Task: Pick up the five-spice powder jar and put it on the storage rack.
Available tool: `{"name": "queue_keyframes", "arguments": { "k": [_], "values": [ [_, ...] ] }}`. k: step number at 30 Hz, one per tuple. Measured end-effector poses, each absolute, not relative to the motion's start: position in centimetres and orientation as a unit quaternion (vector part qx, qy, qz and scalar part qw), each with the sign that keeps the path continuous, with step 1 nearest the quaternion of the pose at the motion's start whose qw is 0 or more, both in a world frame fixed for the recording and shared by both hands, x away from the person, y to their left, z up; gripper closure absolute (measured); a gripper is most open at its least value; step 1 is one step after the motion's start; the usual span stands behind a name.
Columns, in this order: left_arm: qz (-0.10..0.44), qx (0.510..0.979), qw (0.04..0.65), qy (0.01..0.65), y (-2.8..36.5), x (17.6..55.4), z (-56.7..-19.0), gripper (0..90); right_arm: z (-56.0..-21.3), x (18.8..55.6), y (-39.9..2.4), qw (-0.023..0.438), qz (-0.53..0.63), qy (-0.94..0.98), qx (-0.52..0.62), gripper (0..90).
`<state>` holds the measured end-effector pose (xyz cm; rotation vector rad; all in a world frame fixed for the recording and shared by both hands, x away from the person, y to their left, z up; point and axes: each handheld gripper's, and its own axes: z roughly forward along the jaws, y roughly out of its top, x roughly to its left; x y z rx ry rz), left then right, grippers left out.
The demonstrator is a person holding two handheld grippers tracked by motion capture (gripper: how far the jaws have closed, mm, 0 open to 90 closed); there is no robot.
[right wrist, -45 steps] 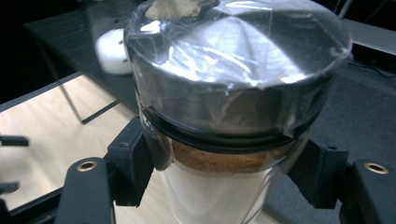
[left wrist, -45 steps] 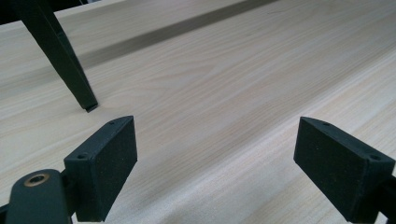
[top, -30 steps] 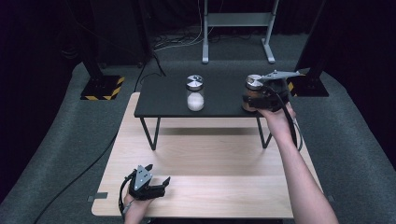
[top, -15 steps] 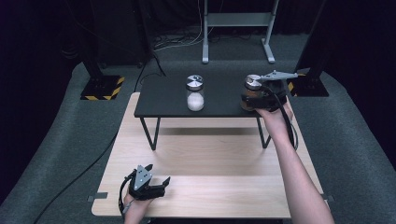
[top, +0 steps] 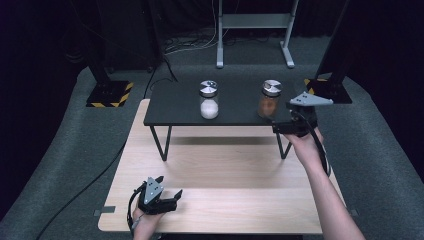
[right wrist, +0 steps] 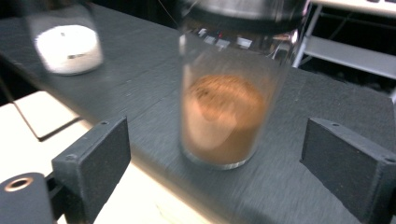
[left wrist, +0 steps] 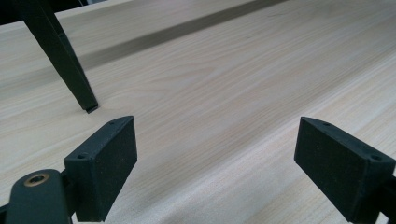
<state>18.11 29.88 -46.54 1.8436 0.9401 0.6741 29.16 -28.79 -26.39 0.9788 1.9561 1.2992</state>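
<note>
We saw the right gripper (top: pixel 281 128) at the front right edge of the small black table (top: pixel 175 107), with the brown-powder jar (top: pixel 269 99) standing just beyond its tips, upright on the dark top. In the right gripper view that jar (right wrist: pixel 227 98) rose ahead of and between the two black jaws, clear of both pads (right wrist: pixel 95 163); the jaws had just been opening and stood spread wide, gripping nothing. The picture there was smeared, so we could not read fine detail on the glass.

The jar was a straight-sided clear glass cylinder with a flat, shiny metal lid, filled partway with reddish-brown powder mounded against the wall. Well apart to its left on the same top stood a matching white-powder jar (top: pixel 209 99), its contents pale and fine.

The black table had a matte, slightly grainy surface and thin angled metal legs, and it sat on a larger wooden table (top: pixel 225 175) of light, straight-grained boards. The left gripper (top: pixel 168 201) rested near that table's front left corner, well apart from both jars. In the left gripper view its blocky black pads (left wrist: pixel 105 170) stood released and far apart over bare wood, with one table leg (left wrist: pixel 65 60) ahead.
</note>
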Motion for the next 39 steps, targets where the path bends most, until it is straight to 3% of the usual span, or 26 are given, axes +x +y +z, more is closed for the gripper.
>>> {"name": "queue_keyframes", "arguments": {
  "k": [18,28,39],
  "values": [
    [0.278,0.75,0.462,0.384,29.7,18.0,-46.5,12.9,-36.5,21.0,-33.2,0.328,0.512,0.725,0.324,2.6],
    [0.278,0.75,0.46,0.385,29.7,17.9,-46.5,12.9,-42.2,18.1,-35.8,0.306,0.506,0.718,0.368,2.4],
    [0.275,0.752,0.458,0.385,29.6,18.0,-46.4,12.8,-45.1,16.4,-36.7,0.314,0.483,0.725,0.377,4.5]
  ]
}}
